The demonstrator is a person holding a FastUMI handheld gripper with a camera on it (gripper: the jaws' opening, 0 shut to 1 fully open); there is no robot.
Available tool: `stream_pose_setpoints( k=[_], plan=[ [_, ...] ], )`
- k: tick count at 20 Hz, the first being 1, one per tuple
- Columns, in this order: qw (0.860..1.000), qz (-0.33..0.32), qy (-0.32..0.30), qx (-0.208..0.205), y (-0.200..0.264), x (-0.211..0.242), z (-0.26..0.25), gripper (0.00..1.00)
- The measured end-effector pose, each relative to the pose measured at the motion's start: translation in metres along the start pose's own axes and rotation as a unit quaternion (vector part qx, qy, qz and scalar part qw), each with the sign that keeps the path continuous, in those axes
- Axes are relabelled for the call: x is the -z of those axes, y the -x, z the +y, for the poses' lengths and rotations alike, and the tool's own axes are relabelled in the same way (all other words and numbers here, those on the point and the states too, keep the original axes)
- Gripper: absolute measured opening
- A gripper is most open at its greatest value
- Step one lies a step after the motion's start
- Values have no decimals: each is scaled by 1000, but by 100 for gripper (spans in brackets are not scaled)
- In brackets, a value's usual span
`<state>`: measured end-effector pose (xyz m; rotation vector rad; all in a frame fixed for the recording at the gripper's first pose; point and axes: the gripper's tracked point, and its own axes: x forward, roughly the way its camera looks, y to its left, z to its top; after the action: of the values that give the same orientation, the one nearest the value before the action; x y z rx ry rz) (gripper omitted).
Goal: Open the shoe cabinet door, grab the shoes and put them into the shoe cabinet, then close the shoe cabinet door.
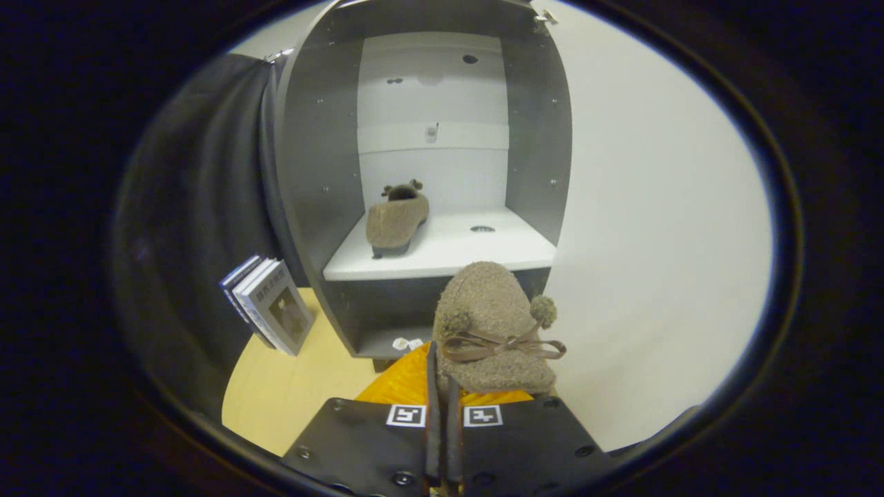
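Note:
The grey shoe cabinet (pixel 311 172) stands open just ahead, and its white door (pixel 656 241) is swung out to the right. One fuzzy brown shoe (pixel 395 219) rests on the left of the white shelf (pixel 483 252), heel toward me. A second fuzzy brown shoe (pixel 494 324), with a ribbon bow and pom-poms, hangs in front of the shelf's front edge. My gripper (pixel 440 366) is shut on this shoe, and its fingers pinch the shoe's left rim. The shoe's underside is hidden.
A few books (pixel 273 310) lean against the dark cloth left of the cabinet, standing on the light wooden surface (pixel 290 386). A lower cabinet compartment (pixel 387 338) sits under the shelf. The shelf's right half is bare apart from a small hole (pixel 482 228).

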<state>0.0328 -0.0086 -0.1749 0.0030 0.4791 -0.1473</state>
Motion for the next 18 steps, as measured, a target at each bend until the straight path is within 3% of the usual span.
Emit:
stream_pose_setpoints(
  k=[8,18],
  plan=[
    [999,-36,14,-15,-81,-92,-12,6],
    [999,-13,25,-23,-221,-133,-15,6]
  ],
)
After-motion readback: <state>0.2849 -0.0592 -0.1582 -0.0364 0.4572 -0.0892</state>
